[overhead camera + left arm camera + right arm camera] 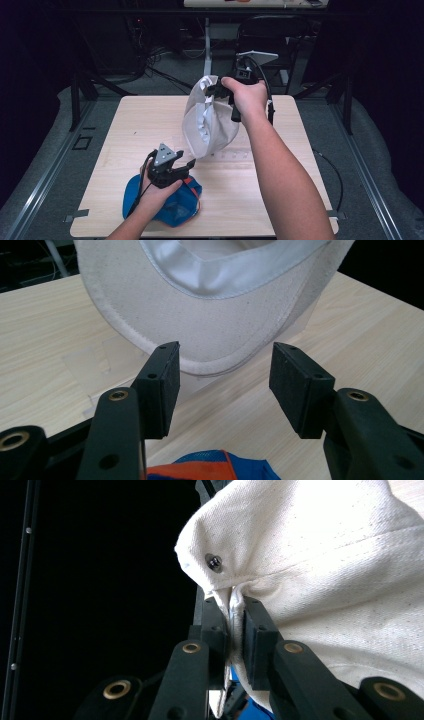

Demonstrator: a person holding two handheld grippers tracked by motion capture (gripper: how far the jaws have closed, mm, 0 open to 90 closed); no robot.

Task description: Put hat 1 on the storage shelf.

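High view: your right tool (216, 91) clamps the white cap (207, 125) at frame centre; your left tool (186, 165), jaws apart, sits below it over the blue cap (172, 207).

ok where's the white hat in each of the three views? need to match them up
High view: the white hat hangs above the table's middle, pinched at its top edge by the right gripper.
Left gripper view: it fills the upper middle, brim curving down just beyond the open left gripper.
Right gripper view: it covers the upper right, its edge clamped between the jaws.
Shared landmark: the blue cloth, at the bottom of every view.
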